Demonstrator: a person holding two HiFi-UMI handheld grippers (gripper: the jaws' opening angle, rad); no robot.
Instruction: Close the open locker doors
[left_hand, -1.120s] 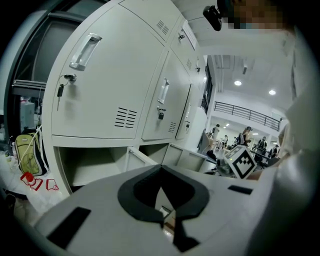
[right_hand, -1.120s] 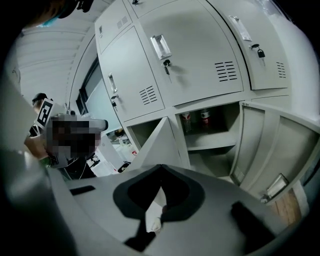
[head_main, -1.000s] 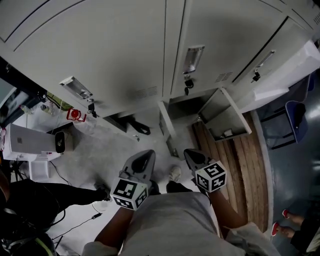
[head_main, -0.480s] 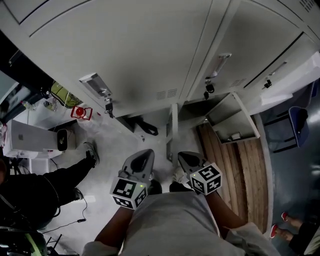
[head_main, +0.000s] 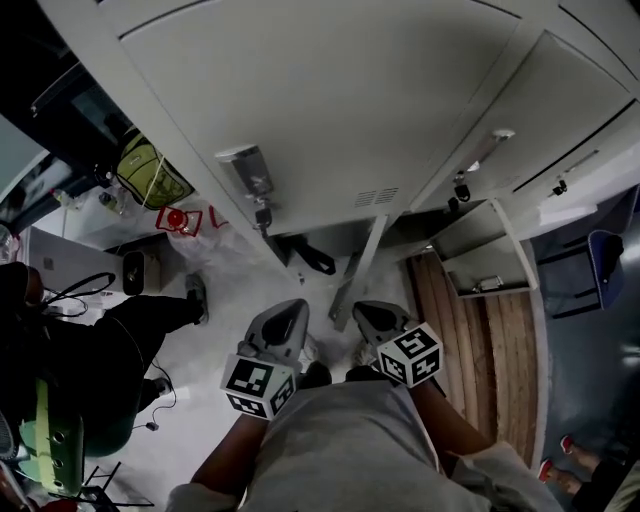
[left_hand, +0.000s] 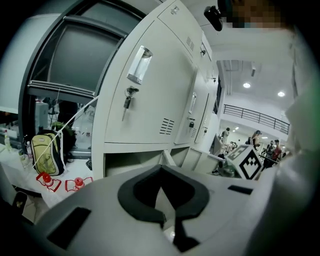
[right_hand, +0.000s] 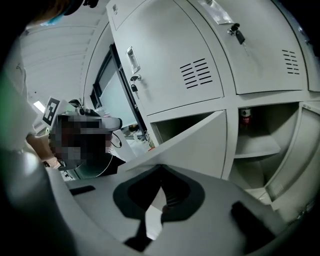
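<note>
1. The head view has swung left since a second ago. The backpack (head_main: 152, 178) and the red-and-white bag (head_main: 182, 218) beside the lockers (head_main: 330, 90) now show in full. A seated person's leg (head_main: 150, 320) reaches in from the left.
2. The middle door (head_main: 358, 272) of the bottom row is open as before and now lies edge-on just ahead of both grippers. The right door (head_main: 478, 250) also stands open, over the wood floor (head_main: 450, 330).
3. In the right gripper view the middle door has come nearer and fills the centre. Two cans showed earlier; now only one can (right_hand: 244, 116) is seen in the compartment behind the door, and the door covers the spot where the other stood.
4. The left gripper (head_main: 287, 318) and the right gripper (head_main: 368, 316) stay close to the torso and touch neither door. Each gripper's own view shows its jaws drawn together with nothing between them, the same as before.
5. The left gripper view now looks along the lockers at a sharper slant. On the nearest closed door a key (left_hand: 126, 101) hangs under the handle (left_hand: 139, 65).
6. In the head view the upper doors hide most of the insides of the bottom compartments.
7. The right gripper view cuts the right door off at the frame edge.
8. The left gripper view shows only a thin edge of the middle door.
9. The print on the can is too small to read.
</note>
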